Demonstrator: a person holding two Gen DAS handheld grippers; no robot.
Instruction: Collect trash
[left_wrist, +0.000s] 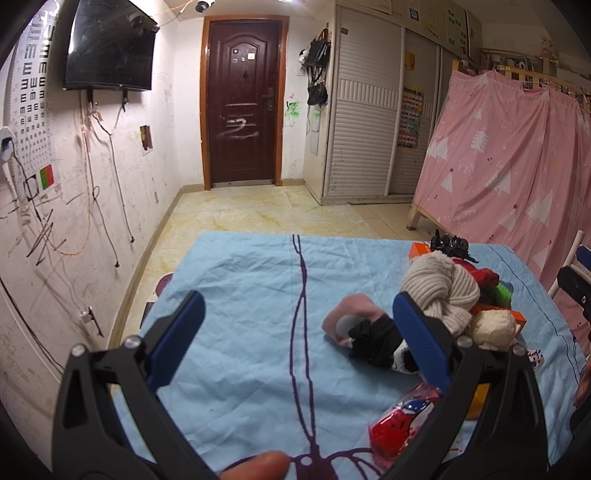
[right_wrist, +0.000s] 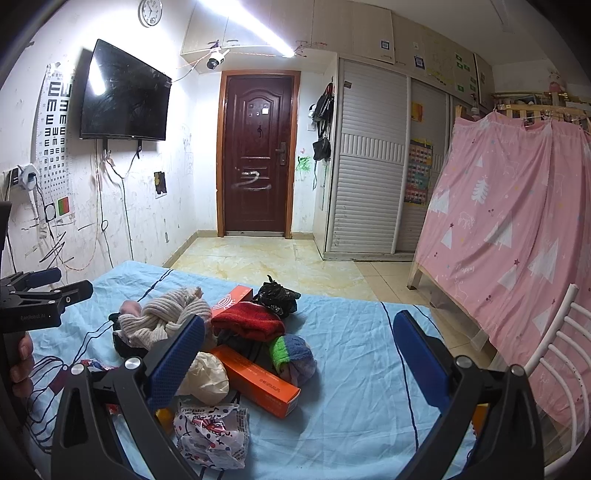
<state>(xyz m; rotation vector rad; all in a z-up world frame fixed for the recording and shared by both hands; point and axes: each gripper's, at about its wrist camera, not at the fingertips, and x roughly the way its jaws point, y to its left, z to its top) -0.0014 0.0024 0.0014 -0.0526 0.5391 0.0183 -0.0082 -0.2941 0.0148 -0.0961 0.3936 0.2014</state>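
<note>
Mistaking clothing for trash is the main risk: on the blue sheet (right_wrist: 351, 369), wrappers, boxes and knitwear lie tangled in one pile. Left tool (left_wrist: 295, 332) hangs spread wide and empty; a red wrapper (left_wrist: 397, 421) lies just beside its right finger, half hidden by it, so closing there could snag the black sock (left_wrist: 376, 343). Right tool (right_wrist: 299, 354) is likewise spread, holding nothing, with the orange box (right_wrist: 258, 380) between its fingers and the patterned plastic bag (right_wrist: 212, 432) just beside its left finger.
</note>
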